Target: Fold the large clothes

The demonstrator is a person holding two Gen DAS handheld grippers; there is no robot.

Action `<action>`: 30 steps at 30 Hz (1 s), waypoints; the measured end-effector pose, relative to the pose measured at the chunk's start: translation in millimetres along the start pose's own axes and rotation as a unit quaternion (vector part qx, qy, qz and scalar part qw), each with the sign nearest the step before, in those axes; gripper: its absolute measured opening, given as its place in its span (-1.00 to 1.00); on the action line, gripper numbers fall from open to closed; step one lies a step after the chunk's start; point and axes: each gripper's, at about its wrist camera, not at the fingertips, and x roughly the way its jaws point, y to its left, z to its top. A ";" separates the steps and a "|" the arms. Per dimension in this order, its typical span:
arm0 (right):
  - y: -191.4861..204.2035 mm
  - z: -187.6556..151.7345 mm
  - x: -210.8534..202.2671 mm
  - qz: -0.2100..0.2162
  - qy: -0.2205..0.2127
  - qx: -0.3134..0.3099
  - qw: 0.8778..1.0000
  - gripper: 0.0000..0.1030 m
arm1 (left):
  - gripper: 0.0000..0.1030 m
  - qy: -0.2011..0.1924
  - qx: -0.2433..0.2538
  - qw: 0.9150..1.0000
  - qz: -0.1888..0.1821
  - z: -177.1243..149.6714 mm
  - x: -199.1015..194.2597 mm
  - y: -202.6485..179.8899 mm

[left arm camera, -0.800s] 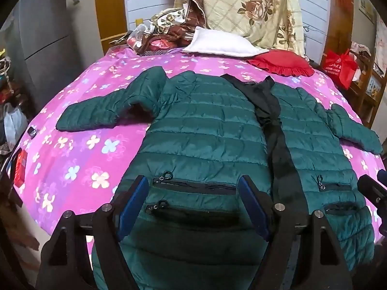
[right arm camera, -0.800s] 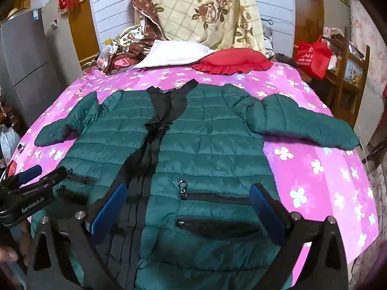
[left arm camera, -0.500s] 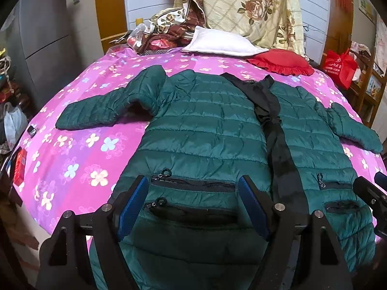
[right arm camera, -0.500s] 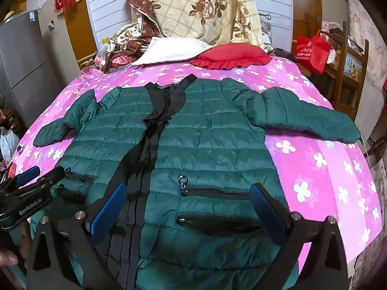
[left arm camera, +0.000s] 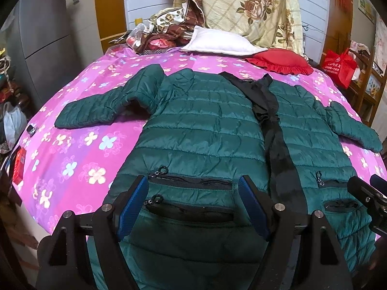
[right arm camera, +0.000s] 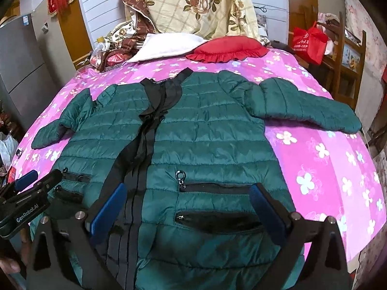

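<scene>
Ahead of us: a bed (left arm camera: 79, 159) in a pink flowered cover | far end: white pillow (left arm camera: 217, 42), red ruffled cushion (left arm camera: 278, 60), rose-print quilt (left arm camera: 254, 7) against the white slatted wall (left arm camera: 147, 2) | left: grey refrigerator (left arm camera: 48, 41) | right: wooden shelf (right arm camera: 348, 55), red bag (right arm camera: 308, 41)

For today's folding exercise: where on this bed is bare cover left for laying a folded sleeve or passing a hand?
Bare pink cover lies below the left sleeve, and below the right sleeve. Crowded: the headboard end, with white pillow and red cushion.
</scene>
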 end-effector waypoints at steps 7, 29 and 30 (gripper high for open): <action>0.6 -1.7 6.4 -0.003 -0.024 -0.002 1.000 0.99 | 0.01 0.000 0.001 1.000 0.002 -0.9 1.1 -2.2; -1.2 -2.2 18.4 -0.014 -0.049 0.003 0.999 0.99 | 0.01 0.004 0.002 1.000 0.001 -2.0 5.9 -8.8; -1.5 -1.3 18.9 -0.011 -0.051 0.005 0.999 0.99 | 0.01 0.004 0.002 1.000 0.000 -1.8 6.0 -8.9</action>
